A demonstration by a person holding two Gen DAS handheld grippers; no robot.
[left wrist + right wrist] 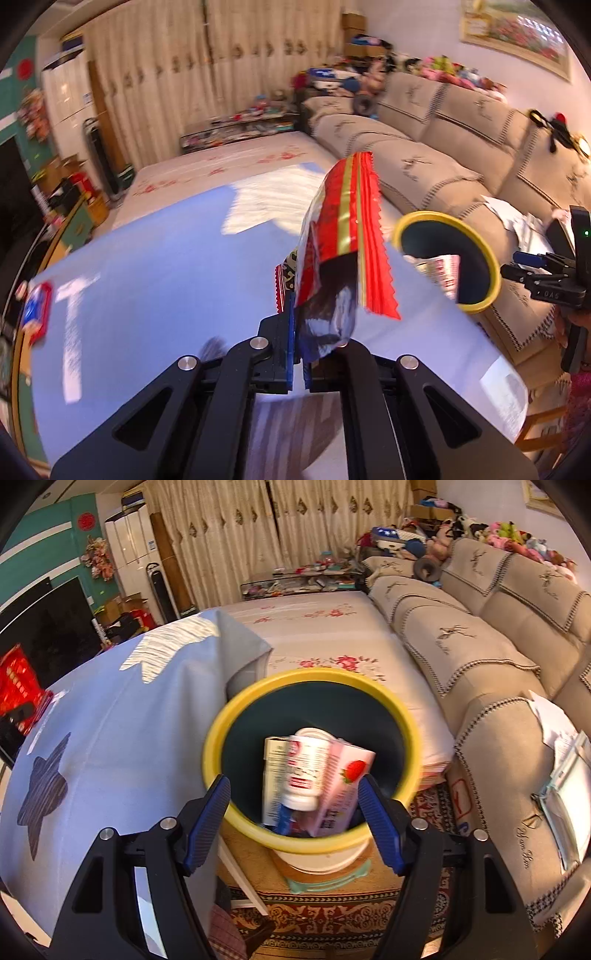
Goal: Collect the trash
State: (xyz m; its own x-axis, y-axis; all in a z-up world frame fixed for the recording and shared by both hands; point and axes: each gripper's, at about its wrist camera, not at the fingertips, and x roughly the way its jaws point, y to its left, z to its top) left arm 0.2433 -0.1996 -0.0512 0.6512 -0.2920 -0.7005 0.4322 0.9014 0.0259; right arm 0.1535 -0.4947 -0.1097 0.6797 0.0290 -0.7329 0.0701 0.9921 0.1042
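Note:
My left gripper (295, 325) is shut on a red and gold snack wrapper (343, 236), held upright above the blue tablecloth (147, 266). The yellow-rimmed trash bin (448, 258) is to its right past the table edge. In the right wrist view my right gripper (293, 801) is open and empty just above the near rim of the bin (221, 723). Inside the bin lie a white bottle (306, 771), a pink strawberry carton (343, 782) and a white box (273, 775). The right gripper also shows at the right edge of the left wrist view (546, 273).
A beige sofa (498, 657) runs along the right. A floral-covered low table (314, 627) lies beyond the bin. A red packet (37, 310) lies at the tablecloth's left edge, and a red bag (18, 686) shows at the left. A patterned rug (332, 908) is under the bin.

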